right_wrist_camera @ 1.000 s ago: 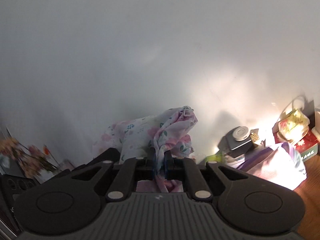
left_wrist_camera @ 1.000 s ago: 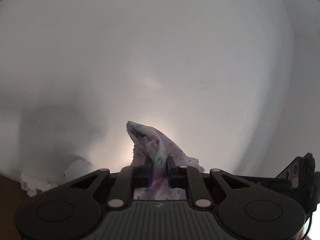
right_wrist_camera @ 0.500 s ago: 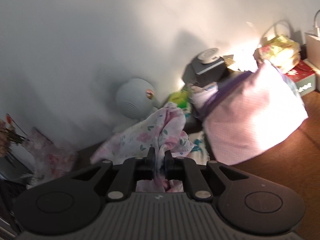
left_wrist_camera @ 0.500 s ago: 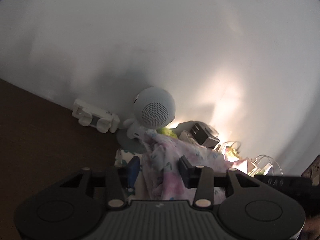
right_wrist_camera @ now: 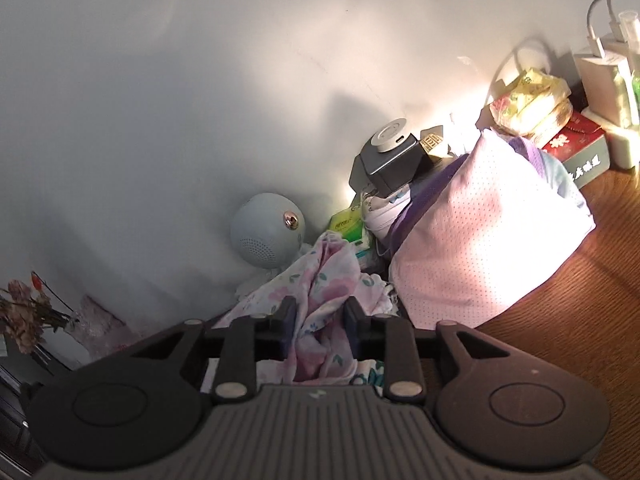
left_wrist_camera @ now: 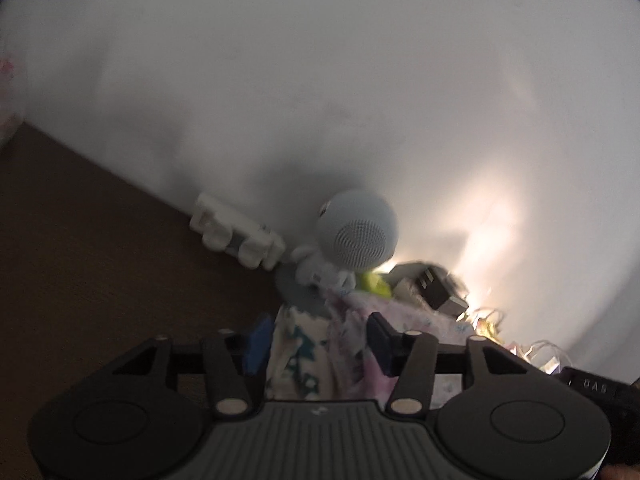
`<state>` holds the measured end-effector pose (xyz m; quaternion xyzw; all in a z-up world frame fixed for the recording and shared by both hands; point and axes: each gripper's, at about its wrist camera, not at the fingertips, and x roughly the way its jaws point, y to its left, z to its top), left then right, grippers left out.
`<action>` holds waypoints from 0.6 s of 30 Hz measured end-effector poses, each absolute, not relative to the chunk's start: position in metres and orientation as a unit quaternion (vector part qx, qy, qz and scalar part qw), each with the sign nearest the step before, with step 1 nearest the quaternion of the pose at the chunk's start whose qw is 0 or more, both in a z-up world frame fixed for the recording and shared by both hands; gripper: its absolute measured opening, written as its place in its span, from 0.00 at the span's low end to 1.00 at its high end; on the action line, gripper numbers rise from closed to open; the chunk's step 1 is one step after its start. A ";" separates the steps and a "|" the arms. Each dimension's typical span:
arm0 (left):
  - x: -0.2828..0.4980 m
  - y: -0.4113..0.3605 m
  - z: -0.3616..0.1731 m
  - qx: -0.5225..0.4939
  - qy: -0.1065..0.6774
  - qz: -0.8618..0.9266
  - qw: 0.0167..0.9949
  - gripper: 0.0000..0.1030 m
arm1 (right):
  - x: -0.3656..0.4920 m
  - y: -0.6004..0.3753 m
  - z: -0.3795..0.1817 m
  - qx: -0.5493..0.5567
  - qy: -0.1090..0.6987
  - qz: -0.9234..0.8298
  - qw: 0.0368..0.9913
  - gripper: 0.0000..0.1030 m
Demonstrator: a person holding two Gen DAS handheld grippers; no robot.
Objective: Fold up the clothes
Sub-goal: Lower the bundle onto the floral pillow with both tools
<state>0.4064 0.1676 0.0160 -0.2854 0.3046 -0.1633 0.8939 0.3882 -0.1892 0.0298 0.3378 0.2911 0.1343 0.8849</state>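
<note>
Jaws of the left gripper (left_wrist_camera: 317,340) have spread wider than half a second ago, floral cloth (left_wrist_camera: 308,356) loose between them. Right gripper (right_wrist_camera: 318,322), clamped before, now gapes too; cloth lies at 6 o'clock below the speaker (right_wrist_camera: 266,236).

The left gripper (left_wrist_camera: 318,344) and right gripper (right_wrist_camera: 318,318) both have fingers spread apart.

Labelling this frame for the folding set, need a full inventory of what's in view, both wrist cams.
floral cloth: 1, pink-white, between both grippers' fingers
round speaker: 1, pale blue-grey, by wall
pink dotted bag: 1, pink, right of cloth
grey box: 1, white disc on top
red box: 1, far right
white block: 1, by wall
dried flowers: 1 bunch, far left
table: brown wood
left gripper: open
right gripper: open
</note>
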 end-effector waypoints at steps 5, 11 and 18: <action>0.408 0.178 0.010 -0.323 0.325 -0.165 0.873 0.42 | 0.397 -0.177 0.019 0.337 0.316 0.132 0.877 0.07; 0.404 0.172 0.007 -0.365 0.333 -0.209 0.844 0.34 | 0.402 -0.186 -0.001 0.370 0.337 0.115 0.858 0.07; 0.403 0.193 0.022 -0.355 0.309 -0.198 0.860 0.42 | 0.381 -0.188 0.023 0.350 0.311 0.102 0.878 0.17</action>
